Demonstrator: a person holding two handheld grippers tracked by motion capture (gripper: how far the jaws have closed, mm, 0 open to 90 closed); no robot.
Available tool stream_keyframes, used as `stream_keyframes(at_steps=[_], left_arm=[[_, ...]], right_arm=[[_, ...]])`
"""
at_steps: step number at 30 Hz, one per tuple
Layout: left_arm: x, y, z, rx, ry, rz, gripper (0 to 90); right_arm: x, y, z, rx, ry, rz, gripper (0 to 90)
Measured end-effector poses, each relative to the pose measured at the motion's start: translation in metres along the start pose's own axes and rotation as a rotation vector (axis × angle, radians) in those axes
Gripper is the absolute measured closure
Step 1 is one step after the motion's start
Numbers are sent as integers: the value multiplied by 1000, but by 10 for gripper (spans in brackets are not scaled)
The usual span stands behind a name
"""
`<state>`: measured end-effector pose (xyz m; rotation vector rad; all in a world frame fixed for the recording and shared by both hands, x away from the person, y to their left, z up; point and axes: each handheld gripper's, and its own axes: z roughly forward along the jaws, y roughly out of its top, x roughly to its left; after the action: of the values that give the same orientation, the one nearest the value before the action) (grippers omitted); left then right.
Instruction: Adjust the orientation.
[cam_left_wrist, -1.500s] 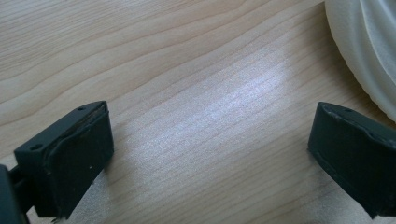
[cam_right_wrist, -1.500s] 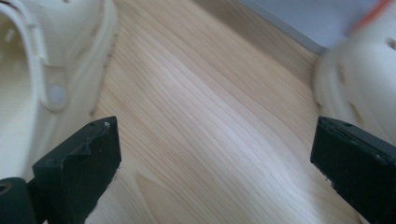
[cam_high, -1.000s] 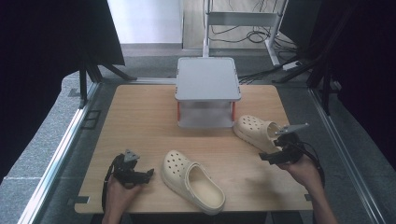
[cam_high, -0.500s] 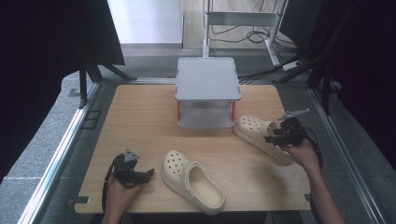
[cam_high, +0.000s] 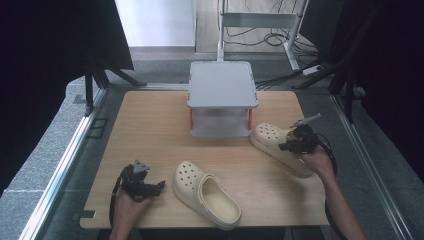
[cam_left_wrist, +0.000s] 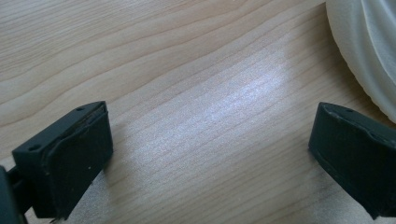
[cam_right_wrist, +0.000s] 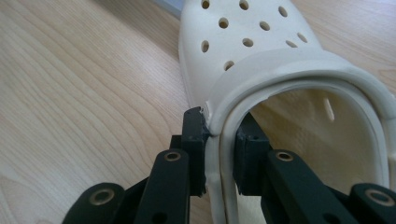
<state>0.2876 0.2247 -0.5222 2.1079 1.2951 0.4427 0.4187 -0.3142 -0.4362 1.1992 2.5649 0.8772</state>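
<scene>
Two cream clogs lie on the wooden table. The right clog rests beside the grey stand, toe toward it. My right gripper has just been closing and is now shut on that clog's side wall. In the right gripper view the pads pinch the rim of the clog at its opening, one inside and one outside, with the right gripper low over the wood. The left clog lies at the front centre. My left gripper sits open on the table just left of it, and in its own view the left gripper is bare, the clog's edge beyond.
A grey two-tier stand with orange posts stands at the back middle of the table. Metal rails run along both table sides. Bare wood stretches across the left half and the middle.
My right gripper moved away from the person onto the right clog and its jaws closed on the clog's side wall. The left hand and both clogs stayed put.
</scene>
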Motion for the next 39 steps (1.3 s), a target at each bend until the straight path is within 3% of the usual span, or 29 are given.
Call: stream_keyframes(at_steps=[6, 9, 14, 21, 28, 29, 39], left_arm=[[0, 0, 0, 0, 0, 0, 0], [0, 0, 0, 0, 0, 0, 0], [0, 0, 0, 0, 1, 2, 0], [0, 0, 0, 0, 0, 0, 0], [0, 0, 0, -1, 2, 2, 0], [0, 0, 0, -1, 1, 1, 0], [0, 0, 0, 0, 0, 1, 0]], right_arm=[[6, 0, -8, -21, -18, 37, 775], [16, 2, -16, -12, -53, 45, 775], [38, 6, -34, -24, -83, 64, 775], [75, 12, -44, -38, -60, 51, 775], [120, 26, -33, -49, -5, 9, 774], [120, 26, -33, -49, -5, 9, 774], [169, 37, -1, -35, 46, -64, 773]])
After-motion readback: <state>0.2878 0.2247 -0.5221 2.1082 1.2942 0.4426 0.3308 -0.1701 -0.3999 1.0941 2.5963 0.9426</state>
